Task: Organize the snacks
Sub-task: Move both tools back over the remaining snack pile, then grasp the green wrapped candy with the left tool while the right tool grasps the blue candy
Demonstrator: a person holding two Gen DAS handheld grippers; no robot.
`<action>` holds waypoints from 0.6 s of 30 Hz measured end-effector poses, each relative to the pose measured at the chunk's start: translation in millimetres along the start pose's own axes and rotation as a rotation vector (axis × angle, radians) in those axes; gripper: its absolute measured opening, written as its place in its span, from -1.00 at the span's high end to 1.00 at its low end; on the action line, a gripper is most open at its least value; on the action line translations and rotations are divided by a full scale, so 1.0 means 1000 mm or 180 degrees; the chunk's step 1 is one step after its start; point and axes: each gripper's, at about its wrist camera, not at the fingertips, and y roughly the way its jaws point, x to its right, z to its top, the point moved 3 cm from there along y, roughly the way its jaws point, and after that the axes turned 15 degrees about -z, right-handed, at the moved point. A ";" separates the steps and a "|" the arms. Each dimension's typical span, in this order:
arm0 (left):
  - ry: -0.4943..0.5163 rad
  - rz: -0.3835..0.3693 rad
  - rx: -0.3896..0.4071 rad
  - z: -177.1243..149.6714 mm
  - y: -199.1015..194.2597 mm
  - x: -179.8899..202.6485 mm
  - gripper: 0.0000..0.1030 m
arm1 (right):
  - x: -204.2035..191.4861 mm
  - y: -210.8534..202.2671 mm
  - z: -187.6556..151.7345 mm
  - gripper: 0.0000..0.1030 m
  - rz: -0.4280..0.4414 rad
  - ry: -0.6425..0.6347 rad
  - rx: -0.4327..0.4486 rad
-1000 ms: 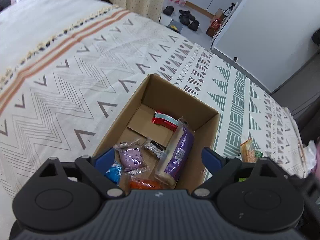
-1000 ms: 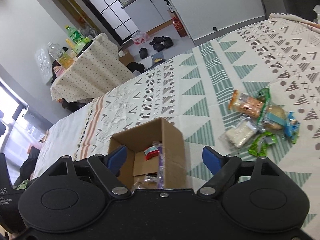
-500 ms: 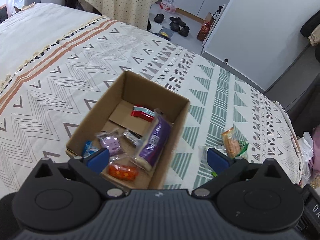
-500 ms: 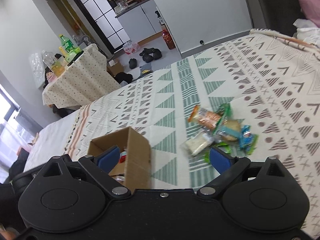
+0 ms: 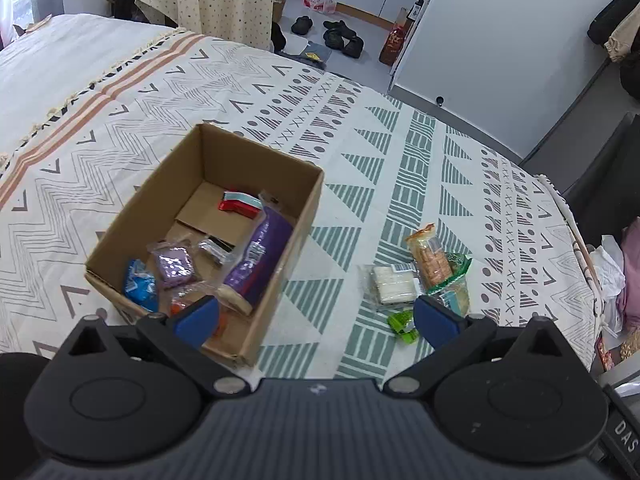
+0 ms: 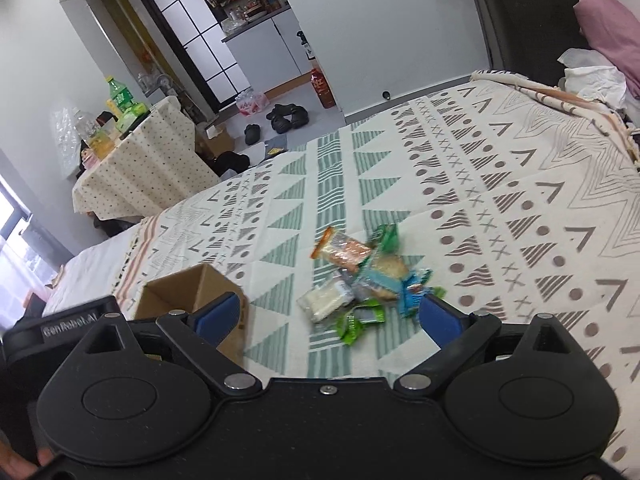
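- Nearest my cameras, both tools hang over a bed covered with a patterned bedspread [image 5: 360, 128]. My left gripper [image 5: 316, 320] and my right gripper [image 6: 328, 320] each have their blue pads spread wide, and nothing sits between them. Both have just been opening further.
- Just past the left gripper's pad sits an open cardboard box [image 5: 304, 216], its flaps folded down inside so that snacks can be dropped straight in.
- Inside the box lie a blue packet [image 5: 140, 284], a small purple packet [image 5: 174, 266], an orange packet [image 5: 176, 304] partly hidden by the pad, a long purple package [image 5: 260, 256] leaning along the right wall, a dark foil wrapper [image 5: 214, 246], and a red and pale blue packet [image 5: 240, 204] at the far end.
- Right of the box, apart from it, a loose pile of snacks [image 6: 360, 276] lies on the bedspread. I judge these are the ones yet to be packed.
- In that pile I can make out a clear pack of white wafers [image 5: 394, 284], an orange cracker pack [image 5: 430, 256], small green sweets [image 5: 402, 322] and a teal wrapper [image 6: 412, 292]. They overlap, so I would take an outer one first.
- The right gripper faces this pile, which suggests it is lined up for the next pick.
- Farther off stand a table with a dotted cloth [image 6: 148, 168], shoes [image 6: 288, 114] on the floor, and white cabinets [image 6: 264, 48].
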 end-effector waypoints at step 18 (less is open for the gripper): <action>0.0108 -0.0195 -0.0104 -0.020 0.047 0.035 -0.92 | 0.066 0.044 -0.005 -0.87 0.0090 0.0238 -0.0125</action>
